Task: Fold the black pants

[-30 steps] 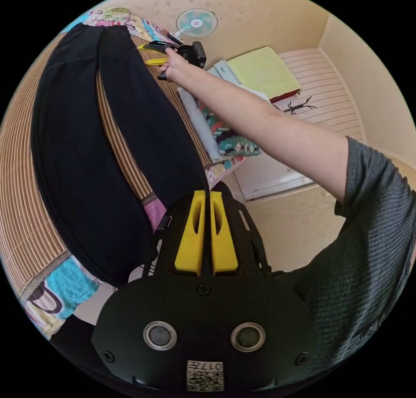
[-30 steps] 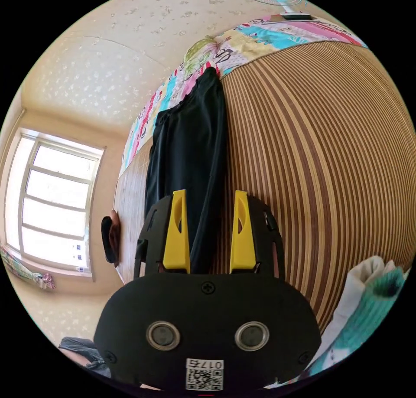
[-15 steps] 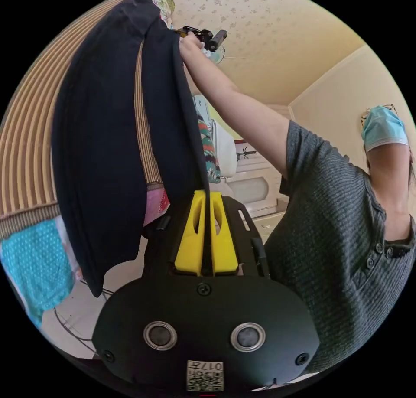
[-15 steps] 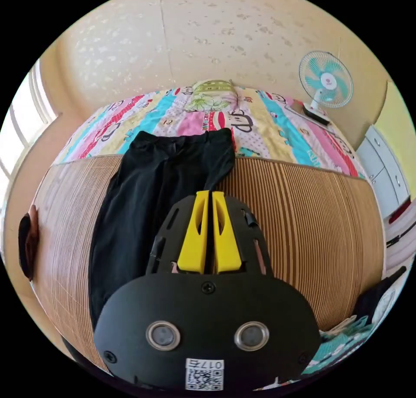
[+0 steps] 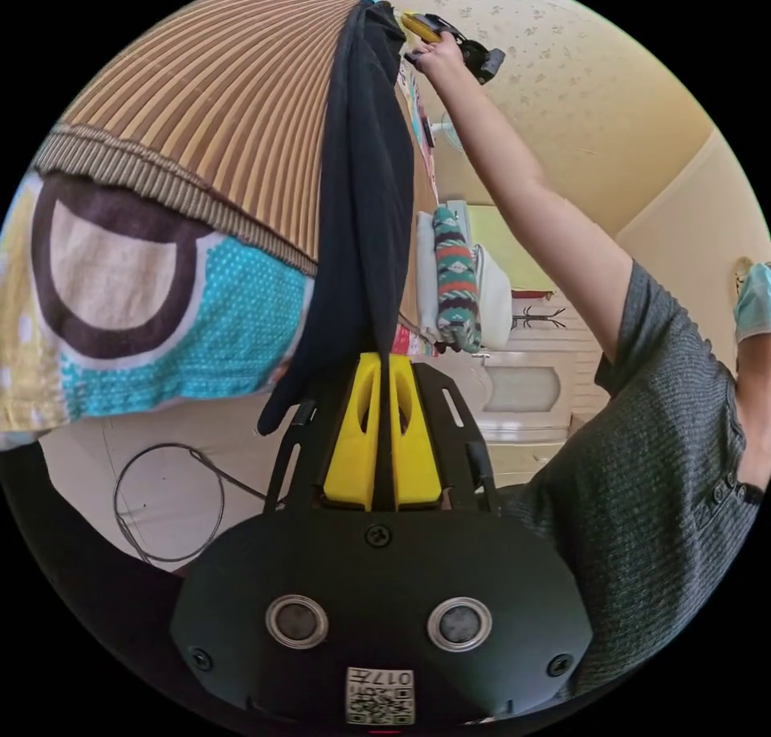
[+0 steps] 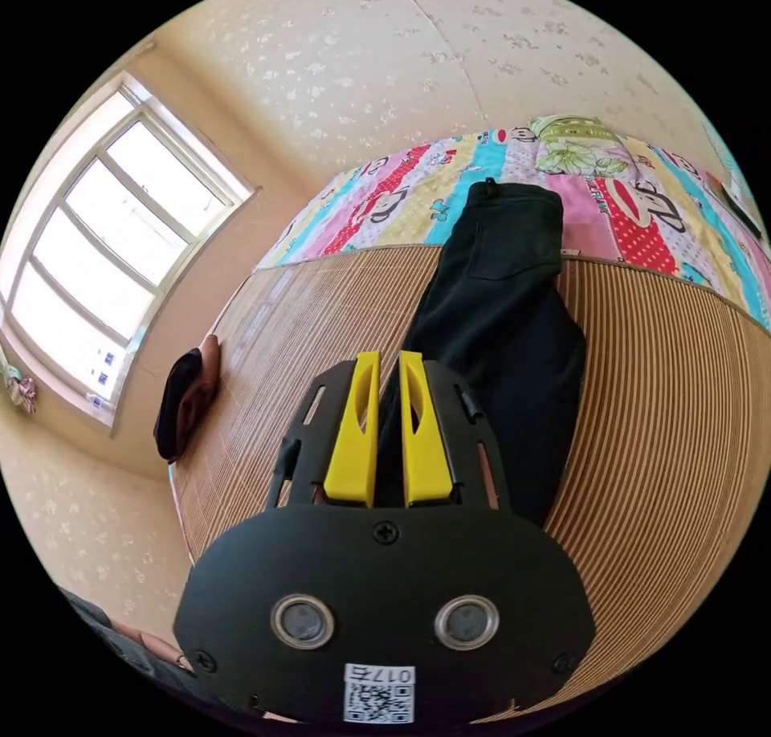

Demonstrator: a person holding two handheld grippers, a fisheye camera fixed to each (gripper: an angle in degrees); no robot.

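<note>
The left claw (image 5: 383, 364) has its jaws pressed together. The right claw (image 6: 389, 364), jaws slightly parted, is held on an outstretched arm (image 5: 534, 207).

You are working in bright daylight. In the right gripper view the window (image 6: 104, 247) is the light source, and its panes are blown out to plain white. The wall (image 6: 361, 54) beside it is evenly lit and warm yellow. The black pants (image 6: 506, 327) read as a nearly flat dark mass with little fold detail; in the left gripper view they (image 5: 361, 207) are darker still. Shadows on the striped mat (image 6: 666, 384) are soft. Both fisheye pictures bend straight lines strongly toward the rim, so the mat stripes (image 5: 233, 111) curve. Focus is sharp, with no motion blur.
</note>
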